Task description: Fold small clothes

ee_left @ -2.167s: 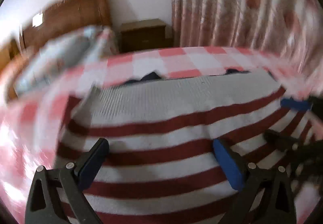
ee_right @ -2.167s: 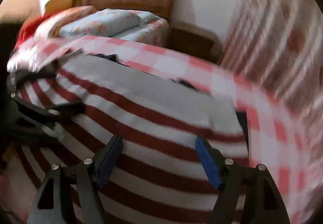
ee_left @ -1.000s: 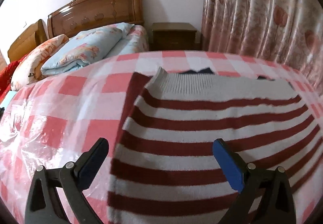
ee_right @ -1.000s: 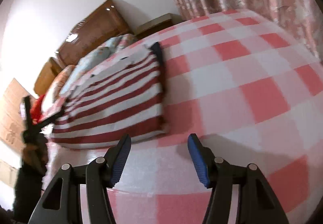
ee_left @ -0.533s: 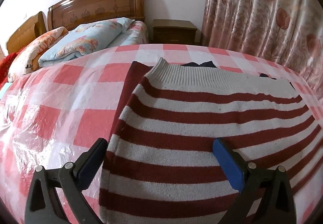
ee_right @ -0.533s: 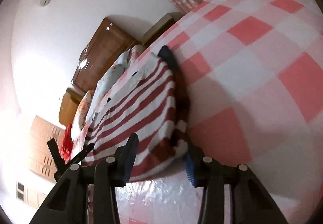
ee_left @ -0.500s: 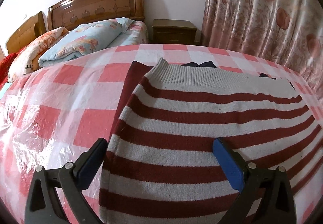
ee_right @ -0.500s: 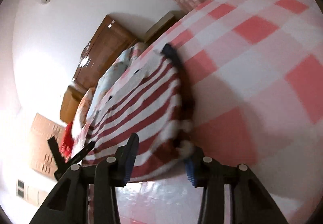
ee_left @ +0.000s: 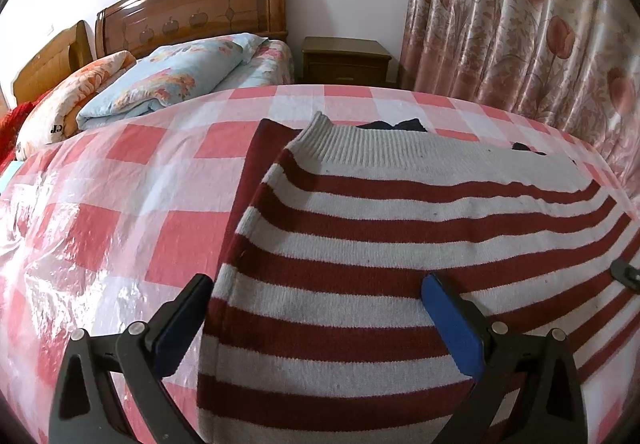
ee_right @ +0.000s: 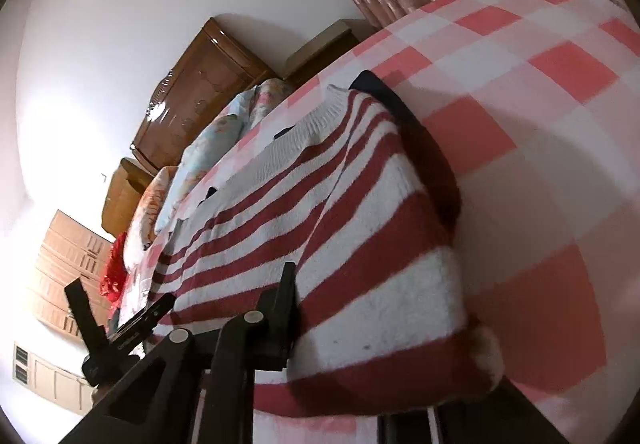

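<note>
Your left gripper (ee_left: 316, 308) stood wide open over the striped sweater (ee_left: 400, 244) lying on the checked surface (ee_left: 132, 183). Your right gripper (ee_right: 360, 328) straddled its near corner; whether it was clamped, I cannot tell. Next likely: a second fold.

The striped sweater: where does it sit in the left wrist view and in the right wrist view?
Left wrist: the striped sweater fills the lower centre and right, ribbed hem farthest from the camera.
Right wrist: the sweater runs diagonally through the centre, its near corner at the lower middle.
Shared landmark: the carved wooden headboard behind it.
</note>
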